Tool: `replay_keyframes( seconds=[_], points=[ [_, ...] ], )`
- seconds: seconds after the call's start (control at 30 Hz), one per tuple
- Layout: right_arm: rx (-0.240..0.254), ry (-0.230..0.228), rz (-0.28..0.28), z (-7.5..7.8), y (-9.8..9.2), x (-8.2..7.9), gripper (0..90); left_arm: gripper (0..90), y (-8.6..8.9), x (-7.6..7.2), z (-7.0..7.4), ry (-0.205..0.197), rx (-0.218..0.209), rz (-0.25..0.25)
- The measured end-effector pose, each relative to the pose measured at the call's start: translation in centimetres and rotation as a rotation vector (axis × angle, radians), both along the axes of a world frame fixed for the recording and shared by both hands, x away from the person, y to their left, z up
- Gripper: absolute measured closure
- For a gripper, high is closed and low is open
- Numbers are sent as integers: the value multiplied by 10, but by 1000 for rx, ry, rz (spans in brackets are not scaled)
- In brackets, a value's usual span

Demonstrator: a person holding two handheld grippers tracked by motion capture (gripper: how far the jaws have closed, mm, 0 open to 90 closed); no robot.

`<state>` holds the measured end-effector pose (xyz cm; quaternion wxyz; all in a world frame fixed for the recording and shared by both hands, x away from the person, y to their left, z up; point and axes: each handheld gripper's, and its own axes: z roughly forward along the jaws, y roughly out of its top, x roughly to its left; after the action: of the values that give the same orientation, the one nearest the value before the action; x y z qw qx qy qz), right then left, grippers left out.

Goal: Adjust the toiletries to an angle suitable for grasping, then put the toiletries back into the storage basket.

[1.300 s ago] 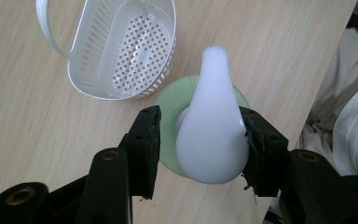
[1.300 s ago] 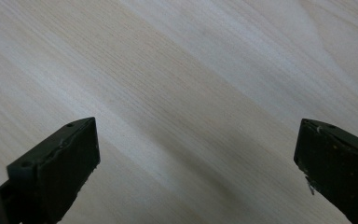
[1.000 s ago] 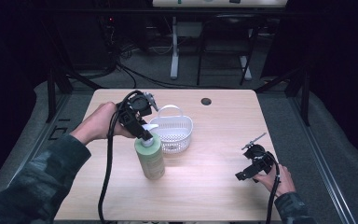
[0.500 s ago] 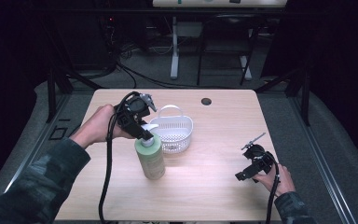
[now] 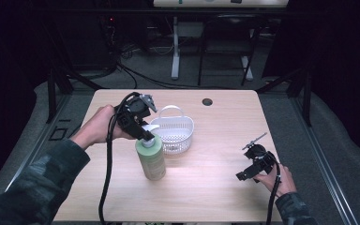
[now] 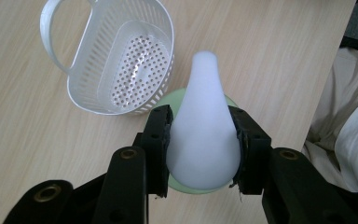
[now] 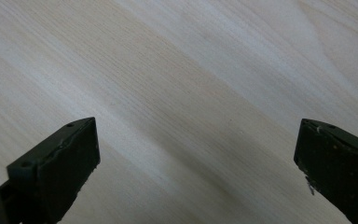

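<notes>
Both grippers show from up high: the left gripper (image 5: 143,133) pinches the white pump top (image 5: 148,129) of a green bottle (image 5: 151,157) standing upright just beside a white basket (image 5: 176,133), while the right gripper (image 5: 253,161) rests well apart on the wooden table (image 5: 215,187). Left gripper view shows both black jaws squeezing the pump top (image 6: 205,135). Right gripper view shows jaws wide apart over bare wood. Dark floor and cables lie beyond.
</notes>
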<state>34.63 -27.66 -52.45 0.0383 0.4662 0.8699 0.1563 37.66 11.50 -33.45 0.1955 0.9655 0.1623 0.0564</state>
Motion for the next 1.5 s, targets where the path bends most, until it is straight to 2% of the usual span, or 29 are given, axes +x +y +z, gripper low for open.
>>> replay_keyframes(
  seconds=[0.47,0.67,1.03,1.5],
  points=[
    [-9,-4,27,0,5,4,0,632,1,-4,2,-7,0,-2],
    [-4,-1,24,0,4,3,0,632,4,-6,12,-10,-14,5],
    [-13,3,21,-1,4,3,0,631,8,-10,29,-12,-8,15],
    [-1,6,20,-2,2,3,0,632,5,-12,48,-15,-8,13]
  ],
)
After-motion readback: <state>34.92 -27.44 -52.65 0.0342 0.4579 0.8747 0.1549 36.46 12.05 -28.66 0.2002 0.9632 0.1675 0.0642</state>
